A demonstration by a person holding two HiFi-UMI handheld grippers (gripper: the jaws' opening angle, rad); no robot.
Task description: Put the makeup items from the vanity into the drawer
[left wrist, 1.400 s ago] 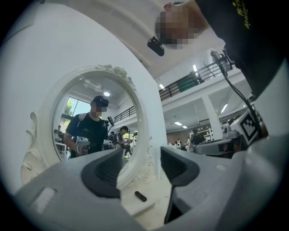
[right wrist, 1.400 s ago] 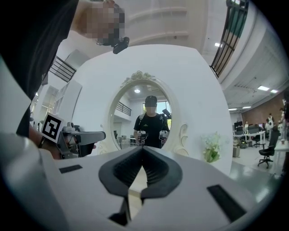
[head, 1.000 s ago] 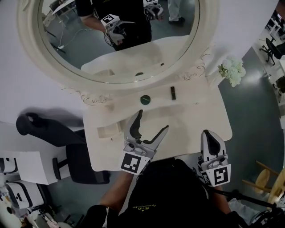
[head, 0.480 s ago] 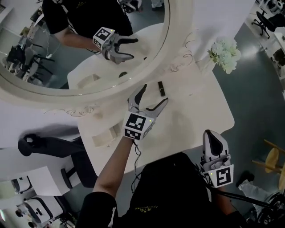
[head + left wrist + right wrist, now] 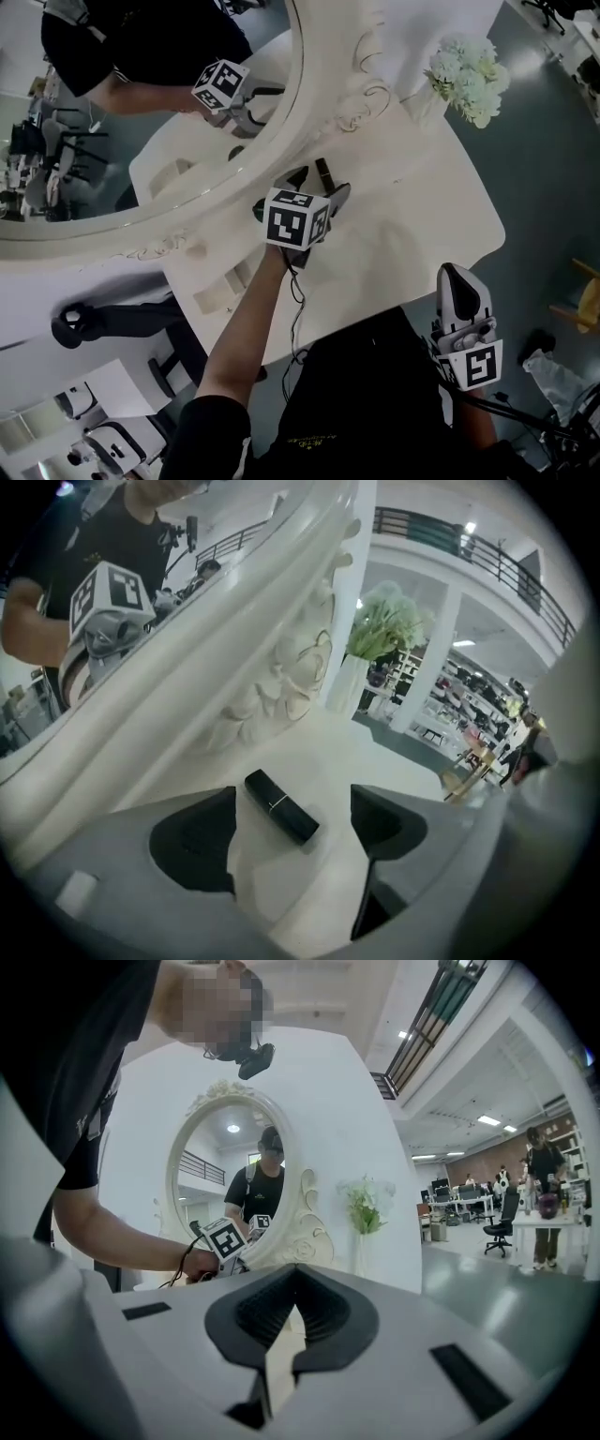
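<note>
A black lipstick tube lies on the white vanity top close under the mirror frame. My left gripper is open, one jaw on each side of the tube without touching it. In the left gripper view the lipstick lies aslant between the two dark pads, and the left gripper hovers just over the tabletop. A dark round item peeks out left of the marker cube. My right gripper is shut and empty, held off the vanity's front edge near my body.
The oval mirror with its carved white frame rises right behind the lipstick. White flowers in a vase stand at the back right corner. A small open drawer shows at the vanity's left front. A black chair stands left.
My left gripper has moved forward from the vanity's front to the lipstick by the mirror, staying open. The right gripper has stayed by my body.
</note>
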